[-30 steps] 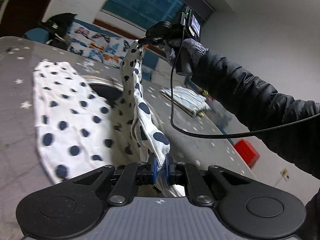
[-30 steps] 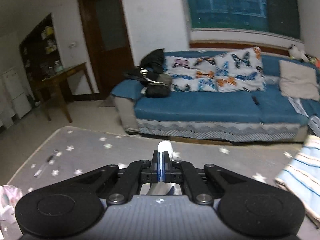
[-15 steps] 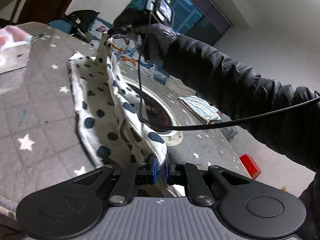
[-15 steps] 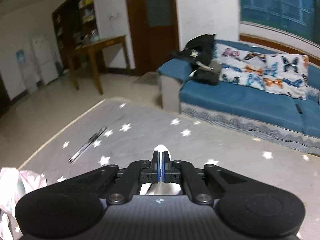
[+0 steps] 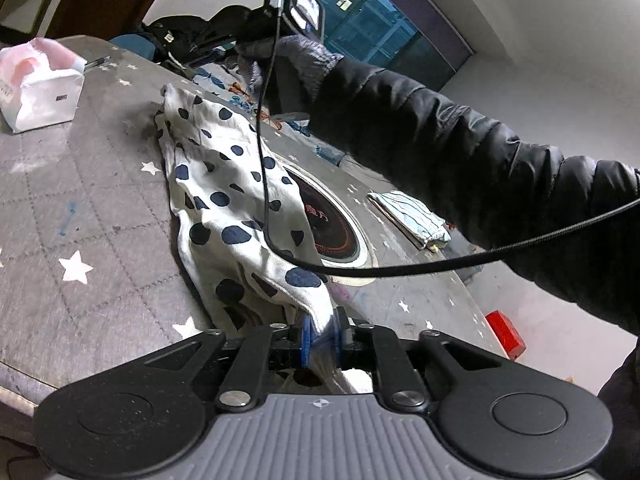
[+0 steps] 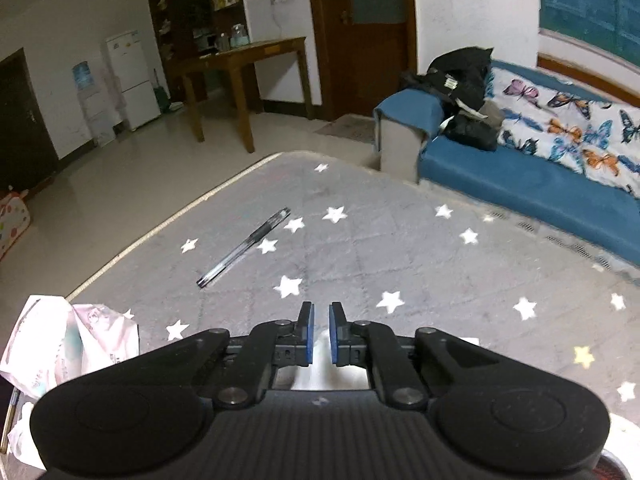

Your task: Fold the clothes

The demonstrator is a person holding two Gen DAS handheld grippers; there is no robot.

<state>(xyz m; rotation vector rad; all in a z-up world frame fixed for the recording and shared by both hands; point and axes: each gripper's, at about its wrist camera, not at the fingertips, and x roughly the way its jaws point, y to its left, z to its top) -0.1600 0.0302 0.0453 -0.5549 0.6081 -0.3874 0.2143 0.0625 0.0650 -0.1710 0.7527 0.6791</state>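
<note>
The polka-dot garment (image 5: 228, 200) is lying folded over itself on the grey star-print desk (image 5: 80, 208), running from about 11 o'clock in the left wrist view down to the near edge at 6 o'clock, where one corner is leaving the surface. A second ago it was being held up in the air between both tools; now the far end is resting on the desk near the tissue pack (image 5: 40, 84).

The right gripper (image 6: 319, 330) is letting go: its jaws, pinched on white cloth half a second ago, are now standing slightly apart, with only a pale strip of fabric showing below and between them. Whether that strip is touching the pads is unclear. The left gripper (image 5: 320, 336) is holding on, its jaws closed on the near corner of the garment, the cloth bunching between the blue pads.

This is looking like the end of one fold, the carried edge laid across. A pen (image 6: 244, 246) is lying at 11 o'clock ahead of the right gripper, and an already folded striped cloth (image 5: 408, 216) is sitting at 3 o'clock, well apart from the garment.
</note>
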